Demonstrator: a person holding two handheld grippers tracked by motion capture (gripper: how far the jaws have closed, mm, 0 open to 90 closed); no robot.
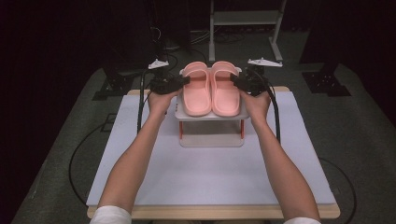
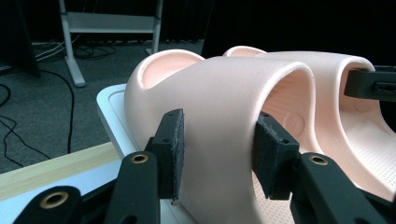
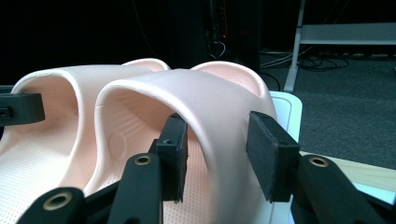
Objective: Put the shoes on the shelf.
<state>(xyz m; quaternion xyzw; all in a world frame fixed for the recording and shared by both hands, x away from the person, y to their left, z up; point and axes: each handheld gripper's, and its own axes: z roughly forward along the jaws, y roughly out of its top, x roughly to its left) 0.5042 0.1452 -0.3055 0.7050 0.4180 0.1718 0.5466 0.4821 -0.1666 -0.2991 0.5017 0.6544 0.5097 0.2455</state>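
A pair of pink slide slippers stands side by side on a small white raised shelf (image 1: 211,115) at the far middle of the table. My left gripper (image 1: 186,80) reaches in from the left, and its pads press on the outer side of the left slipper's (image 1: 196,95) strap (image 2: 224,93). From the right, my right gripper (image 1: 235,80) is shut the same way on the right slipper's (image 1: 225,95) strap (image 3: 205,98). In the left gripper view the strap sits between the left gripper's (image 2: 217,140) pads. The right gripper (image 3: 217,140) shows the same hold in its own view.
The shelf has red legs and a lower tray (image 1: 212,139), and stands on a white mat (image 1: 210,182) over a wooden tabletop. Cables trail from both grippers down the table sides. A metal frame (image 1: 245,18) stands on the dark floor behind.
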